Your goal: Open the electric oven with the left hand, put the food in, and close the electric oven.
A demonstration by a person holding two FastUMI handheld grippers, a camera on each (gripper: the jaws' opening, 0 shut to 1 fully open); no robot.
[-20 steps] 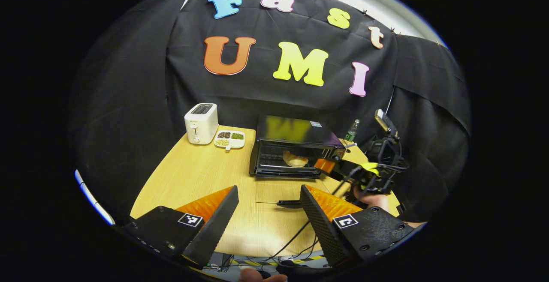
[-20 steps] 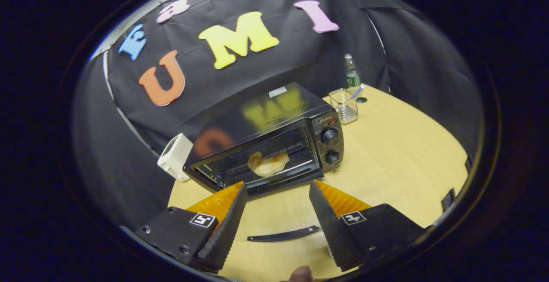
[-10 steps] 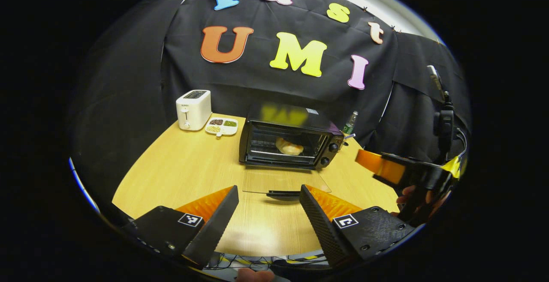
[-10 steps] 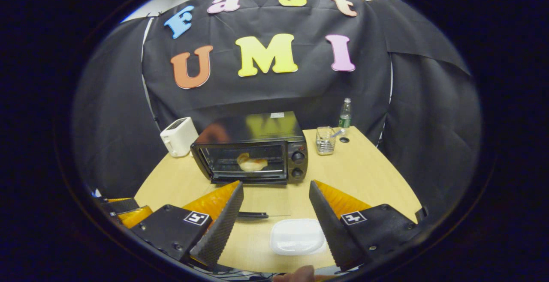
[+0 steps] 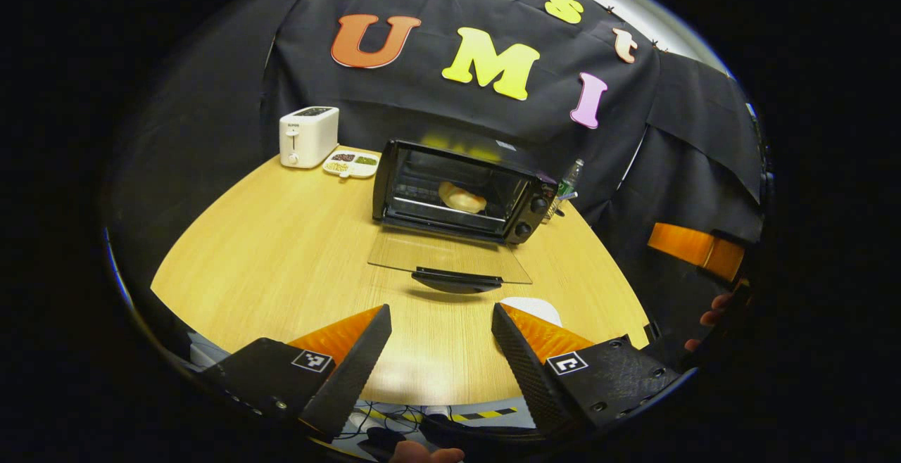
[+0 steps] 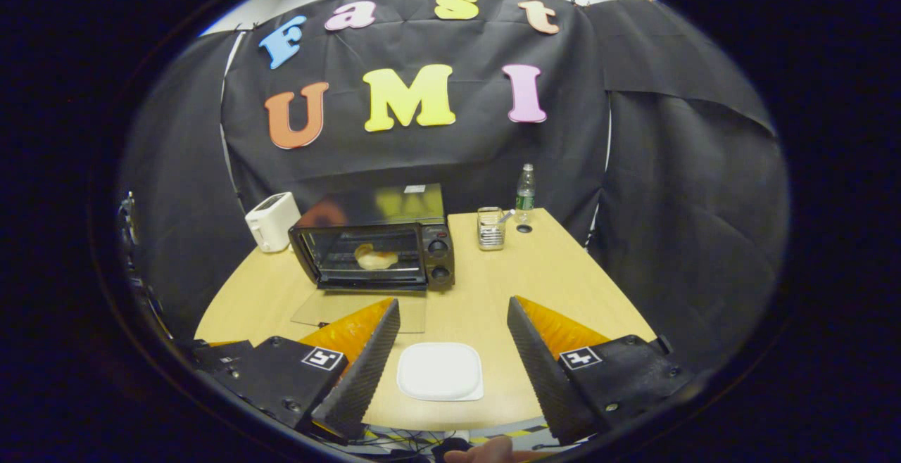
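Observation:
The black electric oven [image 5: 457,192] [image 6: 373,248] stands on the wooden table with its glass door [image 5: 450,260] folded down flat; the door's dark handle [image 5: 456,281] faces me. A pale bun [image 5: 462,197] [image 6: 374,259] lies on the rack inside. My left gripper [image 5: 440,350] hangs open near the table's front edge, short of the handle, nothing between its fingers. My right gripper [image 6: 450,350] is open too, pulled back over the front edge above an empty white plate [image 6: 440,371]. The right gripper's orange finger [image 5: 697,248] shows far right in the left gripper view.
A white toaster [image 5: 307,136] [image 6: 271,221] and a divided dish of beans [image 5: 350,163] sit at the back left. A glass holder [image 6: 490,228] and a green-labelled bottle [image 6: 524,192] stand right of the oven. Cables hang below the table's front edge.
Both grippers have drawn back from the oven toward the table's front. The right one left the oven mouth and now sits over the white plate. The bun stays inside; the door stays down.

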